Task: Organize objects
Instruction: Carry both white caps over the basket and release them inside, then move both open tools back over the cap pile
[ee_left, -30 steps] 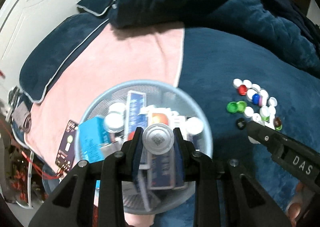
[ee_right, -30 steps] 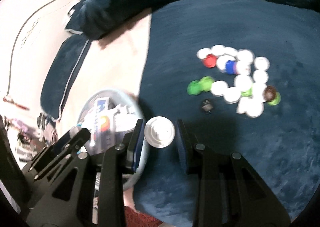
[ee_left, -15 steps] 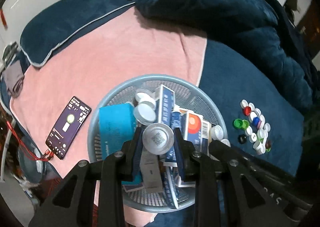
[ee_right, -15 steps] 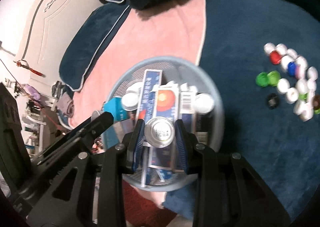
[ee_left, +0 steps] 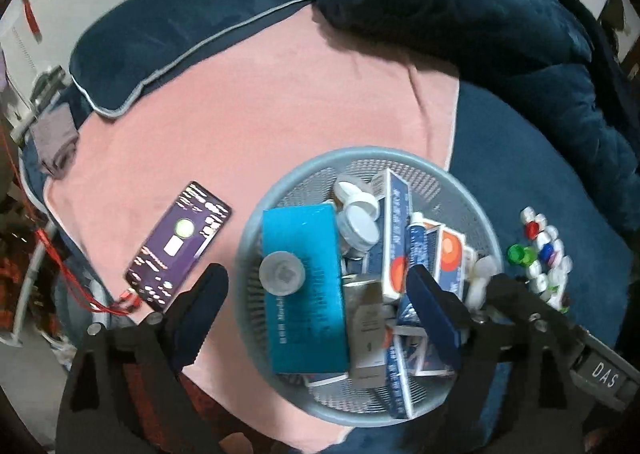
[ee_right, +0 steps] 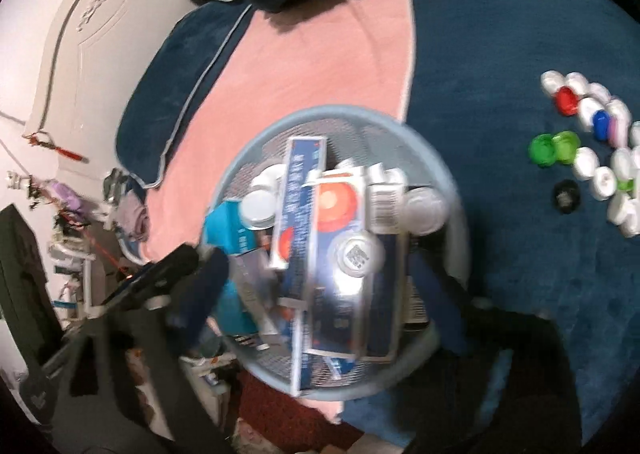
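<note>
Two sets of tongs, left (ee_left: 316, 294) and right (ee_right: 320, 286), hang over a round blue mesh basket (ee_left: 280, 189) of boxes and caps on a bed, both with jaws opening. A grey cap (ee_left: 282, 273) lies loose on a teal box (ee_left: 304, 242) between the left jaws, and a second grey cap (ee_right: 357, 254) lies loose on a blue box between the right jaws. The drop-off step looks finished; next, each hand likely needs to swing right to the pile of bottle caps (ee_left: 542, 250) on the dark blue blanket and close on another.
</note>
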